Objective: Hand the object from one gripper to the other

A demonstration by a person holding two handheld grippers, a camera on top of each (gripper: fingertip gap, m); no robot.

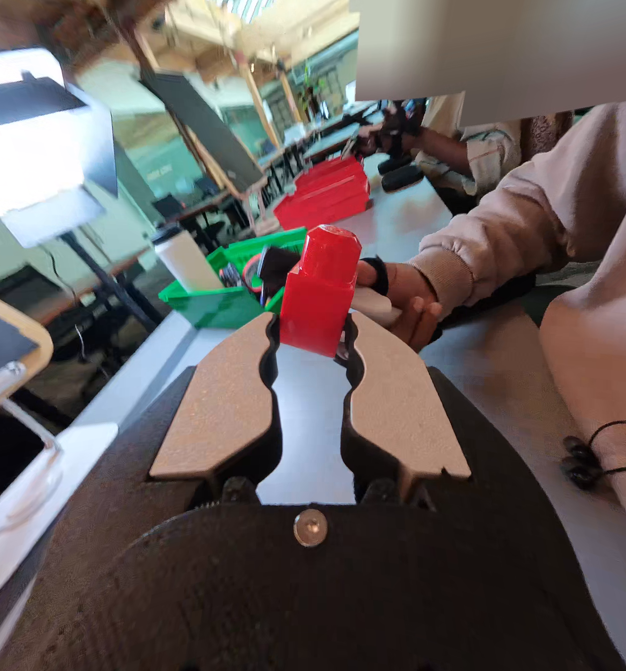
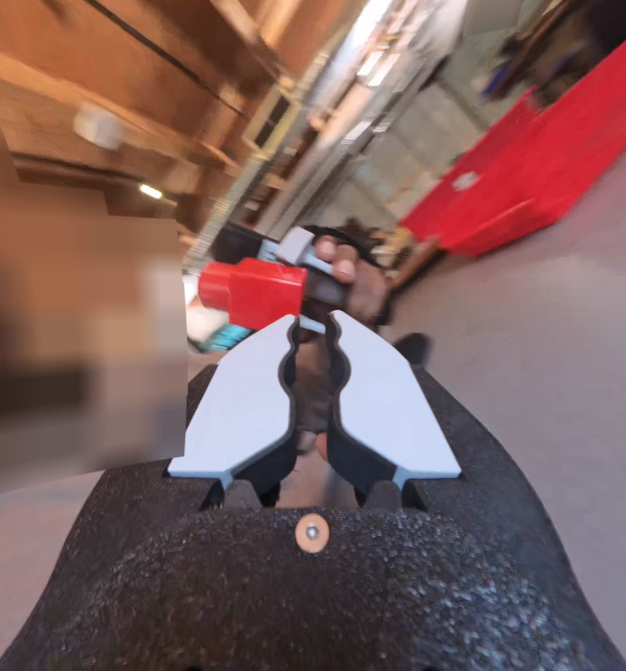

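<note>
A red block point(image 1: 318, 290) with a round stud on top is upright between the tan fingers of my left gripper point(image 1: 311, 323), which is shut on its lower part above the grey table point(image 1: 304, 417). In the right wrist view the block point(image 2: 257, 294) lies sideways, just beyond and left of my right gripper point(image 2: 312, 317). The left gripper's grey-looking fingers point(image 2: 297, 247) and a hand hold it there. My right gripper's pale fingers stand nearly shut with a narrow gap and nothing between them. One white finger point(image 1: 373, 306) of it shows just behind the block.
A green bin point(image 1: 213, 308) of small items and a white bottle point(image 1: 184, 261) stand behind the block. Red bins point(image 1: 326, 196) sit farther back and also show in the right wrist view point(image 2: 540, 181). A pale sleeve point(image 1: 522, 218) crosses the right. A light box point(image 1: 32, 145) stands left.
</note>
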